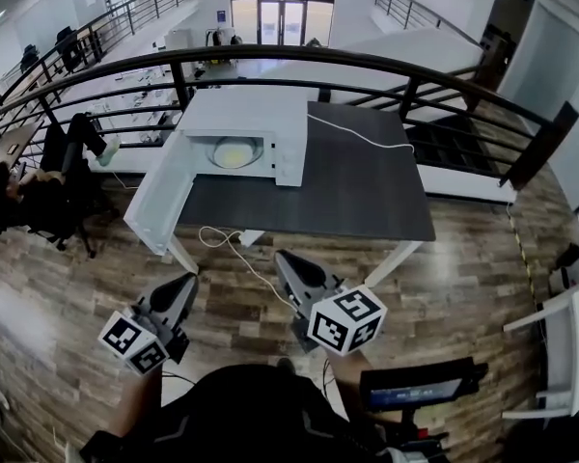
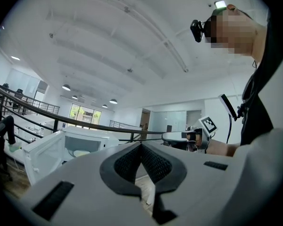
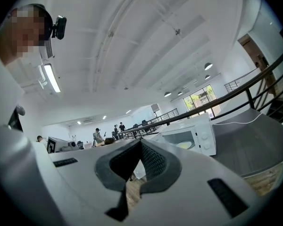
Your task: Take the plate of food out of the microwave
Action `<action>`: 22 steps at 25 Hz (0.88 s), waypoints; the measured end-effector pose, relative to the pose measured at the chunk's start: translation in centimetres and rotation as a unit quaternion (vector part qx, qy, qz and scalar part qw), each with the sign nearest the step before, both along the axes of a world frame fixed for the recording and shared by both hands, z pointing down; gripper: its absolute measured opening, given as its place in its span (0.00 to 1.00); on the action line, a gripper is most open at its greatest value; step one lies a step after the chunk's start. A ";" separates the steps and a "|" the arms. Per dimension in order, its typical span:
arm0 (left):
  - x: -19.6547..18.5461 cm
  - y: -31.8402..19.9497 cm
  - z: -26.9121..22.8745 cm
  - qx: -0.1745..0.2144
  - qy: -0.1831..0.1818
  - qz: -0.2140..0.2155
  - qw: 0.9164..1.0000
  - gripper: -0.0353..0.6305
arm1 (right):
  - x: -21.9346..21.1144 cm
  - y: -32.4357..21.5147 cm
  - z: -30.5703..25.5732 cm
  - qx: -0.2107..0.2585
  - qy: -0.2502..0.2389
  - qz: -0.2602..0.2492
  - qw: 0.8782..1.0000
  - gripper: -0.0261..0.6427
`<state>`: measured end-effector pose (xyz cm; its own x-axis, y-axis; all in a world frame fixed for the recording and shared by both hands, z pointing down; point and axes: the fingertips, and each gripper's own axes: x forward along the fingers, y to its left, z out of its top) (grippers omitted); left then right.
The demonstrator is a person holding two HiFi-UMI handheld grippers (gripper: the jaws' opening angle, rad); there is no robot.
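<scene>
Jaws together and empty on my left gripper [image 1: 186,282] and right gripper [image 1: 283,257]; far ahead, plate [image 1: 234,151] inside open microwave [image 1: 261,114].

No word, number or brand can be read in any view. Black-and-white square marker patterns are borne by the cube [image 1: 135,342] of the left gripper [image 1: 187,283] and the cube [image 1: 346,320] of the right gripper [image 1: 284,258]; no letters are carried by them. A small blue sign [image 1: 221,14] beside the far glass doors [image 1: 283,19] is too small to be read. Print on the lit screen [image 1: 414,392] is blurred. No lettering can be made out on the microwave [image 1: 270,123].
</scene>
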<state>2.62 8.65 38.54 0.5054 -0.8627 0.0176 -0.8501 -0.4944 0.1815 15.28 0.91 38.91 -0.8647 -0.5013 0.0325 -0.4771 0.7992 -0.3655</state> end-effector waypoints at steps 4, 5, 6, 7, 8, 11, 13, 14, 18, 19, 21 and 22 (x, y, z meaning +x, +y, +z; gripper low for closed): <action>1.6 -2.5 -0.1 0.003 -0.005 -0.009 1.000 0.06 | 1.1 -2.4 0.0 0.005 -0.001 -0.016 1.000 0.03; 1.9 -3.0 -0.2 0.004 -0.006 -0.011 1.000 0.06 | 1.4 -2.9 -0.1 0.007 -0.001 -0.019 1.000 0.03; 2.2 -3.4 -0.2 0.004 -0.007 -0.014 1.000 0.06 | 1.6 -3.4 -0.1 0.009 0.000 -0.022 1.000 0.03; 2.4 -3.7 -0.2 0.005 -0.008 -0.017 1.000 0.06 | 1.9 -3.8 -0.1 0.011 0.000 -0.025 1.000 0.03; 2.6 -4.0 -0.2 0.005 -0.008 -0.021 1.000 0.06 | 2.0 -4.3 -0.1 0.011 0.000 -0.027 1.000 0.03; 3.1 -4.8 -0.2 0.001 -0.012 -0.026 1.000 0.06 | 2.4 -5.6 0.1 0.009 -0.003 -0.031 0.999 0.03; 3.2 -5.3 -0.4 0.000 -0.015 -0.030 0.999 0.06 | 2.5 -6.3 0.1 0.006 -0.005 -0.033 0.999 0.03; 3.1 -5.6 -0.5 0.001 -0.015 -0.033 0.999 0.06 | 2.3 -6.7 0.1 0.004 -0.004 -0.034 0.999 0.03; 2.0 -6.9 -0.6 0.005 -0.008 -0.034 0.999 0.06 | 0.9 -7.9 0.7 0.000 0.005 -0.039 0.999 0.03; 1.7 -7.1 -0.5 0.007 -0.008 -0.031 0.999 0.06 | 0.5 -8.2 0.8 -0.001 0.007 -0.038 0.999 0.03; 0.8 -8.0 -0.6 0.010 -0.010 -0.028 1.000 0.06 | -0.5 -8.9 0.8 0.001 0.006 -0.034 0.999 0.03; 0.2 -8.5 -0.7 0.012 -0.011 -0.026 1.000 0.06 | -1.0 -9.3 0.7 0.001 0.005 -0.032 0.999 0.03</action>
